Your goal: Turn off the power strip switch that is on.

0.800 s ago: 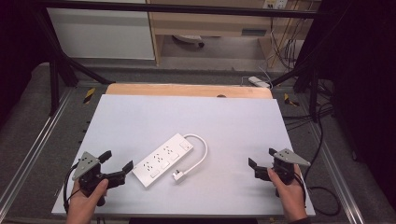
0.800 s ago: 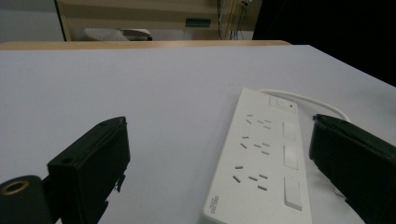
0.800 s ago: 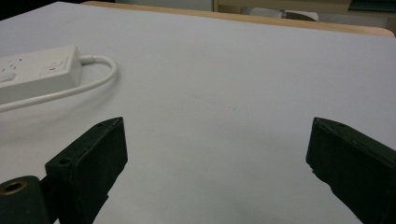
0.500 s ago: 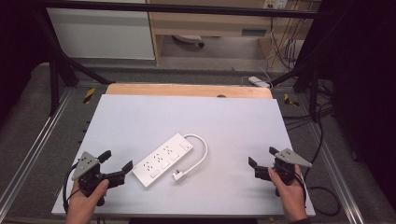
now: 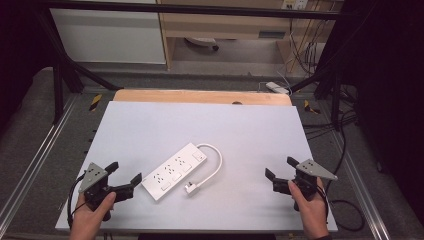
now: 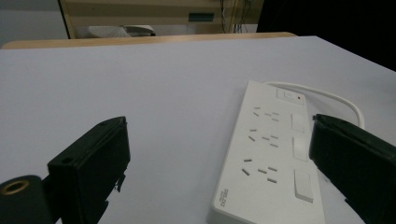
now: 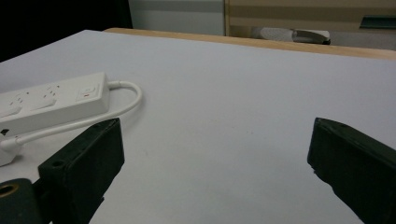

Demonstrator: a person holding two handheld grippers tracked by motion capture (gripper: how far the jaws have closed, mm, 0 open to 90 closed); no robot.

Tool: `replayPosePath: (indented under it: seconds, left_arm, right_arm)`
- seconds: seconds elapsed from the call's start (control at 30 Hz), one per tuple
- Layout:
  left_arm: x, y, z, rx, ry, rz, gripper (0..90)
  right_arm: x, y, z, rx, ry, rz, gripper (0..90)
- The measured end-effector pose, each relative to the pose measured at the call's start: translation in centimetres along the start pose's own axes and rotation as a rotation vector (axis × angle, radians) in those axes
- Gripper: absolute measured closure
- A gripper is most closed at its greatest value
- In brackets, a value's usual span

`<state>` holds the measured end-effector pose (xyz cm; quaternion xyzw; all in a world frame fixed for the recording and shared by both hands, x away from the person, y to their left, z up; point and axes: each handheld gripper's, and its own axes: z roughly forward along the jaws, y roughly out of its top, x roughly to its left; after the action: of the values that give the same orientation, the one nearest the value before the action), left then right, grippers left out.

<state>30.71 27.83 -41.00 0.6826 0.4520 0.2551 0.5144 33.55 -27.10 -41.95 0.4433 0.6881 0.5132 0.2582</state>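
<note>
A white power strip (image 5: pixel 173 171) lies diagonally on the pale table (image 5: pixel 200 125), its short white cable (image 5: pixel 215 165) looping round to a plug (image 5: pixel 190 188) beside it. My left gripper (image 5: pixel 123 172) rests open at the front left, just left of the strip's near end. In the left gripper view the power strip (image 6: pixel 271 154) lies ahead between the wide-apart jaws, nearer the right one. My right gripper (image 5: pixel 281 168) stands open at the front right, holding nothing. The right gripper view shows the power strip (image 7: pixel 51 102) and cable (image 7: pixel 121 105) off to the left.
A wooden strip (image 5: pixel 200 96) runs along the table's far edge. Behind it stand a white cabinet (image 5: pixel 107 35) and a wooden shelf unit (image 5: pixel 225 25). Cables (image 5: pixel 320 125) trail over the floor at the right. Metal rails (image 5: pixel 30 165) flank the table.
</note>
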Motion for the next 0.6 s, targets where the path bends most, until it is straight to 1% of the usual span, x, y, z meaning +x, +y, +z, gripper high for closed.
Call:
replayPosePath:
  seconds: [0.07, 0.27, 0.37, 0.5, 0.6]
  left_arm:
    - [0.1, 0.0, 0.0, 0.000, 0.004, -0.005, 5.2]
    - [0.0, 0.0, 0.1, 0.004, 0.002, 0.000, 5.2]
    - [0.1, 0.0, 0.1, 0.007, 0.002, 0.004, 5.2]
    - [0.1, -0.1, 0.1, 0.008, 0.003, -0.003, 5.2]
    - [0.2, -0.1, 0.0, 0.006, 0.005, -0.006, 5.2]
  right_arm:
    - [0.1, 0.0, 0.0, 0.003, 0.000, 0.004, 2.9]
    - [0.4, 0.3, 0.0, 0.000, 0.013, 0.012, 2.4]
    - [0.8, 0.4, 0.1, -0.001, 0.024, 0.000, 2.4]
    - [1.0, 0.6, 0.1, -0.002, 0.023, 0.001, 2.4]
    - [1.1, 0.7, 0.0, -0.007, 0.022, 0.017, 2.3]
